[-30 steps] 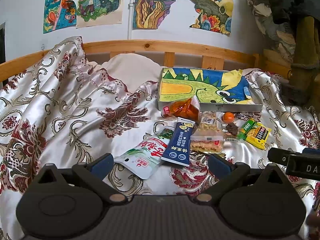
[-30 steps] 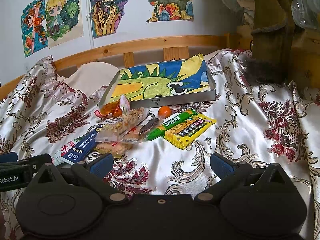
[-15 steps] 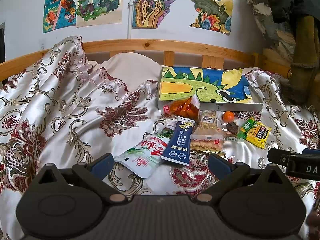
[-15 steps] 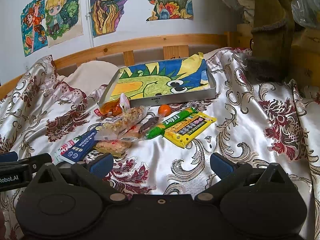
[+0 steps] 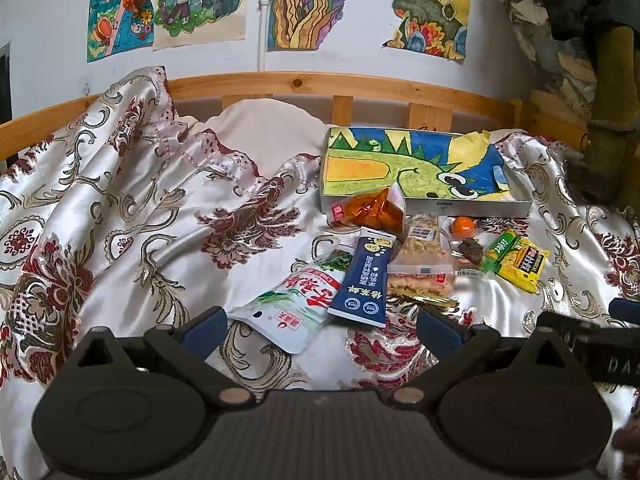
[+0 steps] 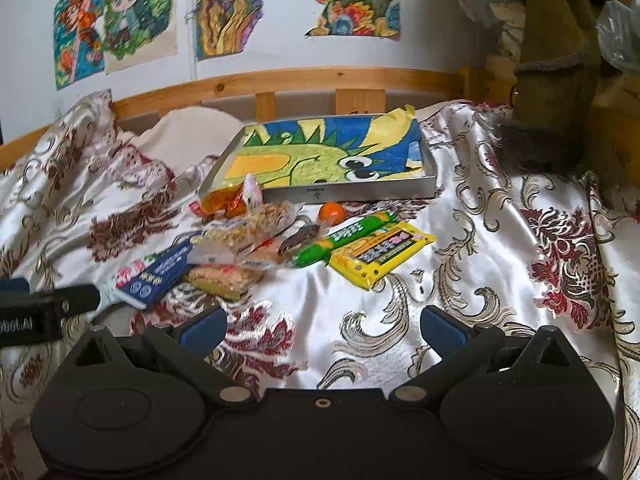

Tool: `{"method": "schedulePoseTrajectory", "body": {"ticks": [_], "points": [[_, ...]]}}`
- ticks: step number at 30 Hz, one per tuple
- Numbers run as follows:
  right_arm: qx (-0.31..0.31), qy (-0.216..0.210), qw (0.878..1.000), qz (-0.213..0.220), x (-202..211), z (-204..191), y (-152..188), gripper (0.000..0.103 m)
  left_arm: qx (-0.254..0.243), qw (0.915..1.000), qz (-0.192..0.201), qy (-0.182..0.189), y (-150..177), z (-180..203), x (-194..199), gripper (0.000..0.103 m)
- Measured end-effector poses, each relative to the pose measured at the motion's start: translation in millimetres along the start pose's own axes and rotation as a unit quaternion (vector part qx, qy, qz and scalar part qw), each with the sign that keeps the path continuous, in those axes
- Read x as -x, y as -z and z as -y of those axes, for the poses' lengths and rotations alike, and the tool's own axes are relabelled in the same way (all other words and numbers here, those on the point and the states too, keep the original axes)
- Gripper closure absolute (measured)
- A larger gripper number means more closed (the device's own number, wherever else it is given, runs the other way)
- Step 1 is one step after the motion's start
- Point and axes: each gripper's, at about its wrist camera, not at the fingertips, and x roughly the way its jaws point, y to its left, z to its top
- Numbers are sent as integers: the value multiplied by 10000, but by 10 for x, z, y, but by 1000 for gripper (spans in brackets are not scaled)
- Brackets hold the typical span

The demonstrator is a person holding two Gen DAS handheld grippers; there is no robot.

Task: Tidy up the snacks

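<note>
Left gripper [image 5: 320, 326]: hung low over the bedspread [image 5: 132, 216] with its jaws spread wide and nothing between them; the white pouch [image 5: 294, 306] lay just ahead of its fingers, likely the nearest pick.
Right gripper [image 6: 322, 326]: likewise gaped, empty, over bare cloth, with the yellow packet [image 6: 380, 252] nearest in front.
Snack pile: the task's things sat loose on the bedspread, bunched just before the tray's near wall, none gathered yet.
Overlaps: the navy sachet [image 5: 362, 276] lay partly over the white pouch; the clear cracker packs [image 5: 420, 264] were stacked one on another, so a top one probably had to come off first.
Right end of pile: a green stick pack [image 6: 340, 238] lay touching the yellow packet; a small dark wrapped piece [image 6: 298, 238] and an orange round sweet [image 6: 331, 213] sat beside them.
Orange bag [image 5: 372, 210]: leaned against the tray's front wall.
Tray [image 6: 360, 192]: shallow, metal, lined with a dragon drawing [image 6: 320, 156]; it held no snack that could be seen, though its far corners were hard to judge.
Likely destination: the tray, judging by the task.
</note>
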Motion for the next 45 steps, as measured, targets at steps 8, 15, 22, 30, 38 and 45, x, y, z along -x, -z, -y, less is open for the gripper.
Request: {"method": "schedulePoseTrajectory", "body": {"ticks": [8,15,22,30,38,45], "points": [[74,-152,9999,-28,-62,17,13,1,-106,9999,31,107,-40,-29,-13,1],[25,-465,9988,-132,-226,235,-34,1,-234,9994,-97,248,-55,-2,-85,1],[-21,-695,9972,-273,-445,555,-161,1,-424,9976,-116,532,-300,163,-289,0],[18,-826,9958,-402,-656,795,-225,1,-764,9902,127,1164,-797,637,-651,0],[-335,-1352,9884,-598,-889,1126,-285,1,-1476,9592,-388,2380,-847,1203,-1016,1],[-389,-1920,9784,-662,-1050,1292,-355,8,-1682,9458,-1015,2587,-787,1303,-1366,1]]}}
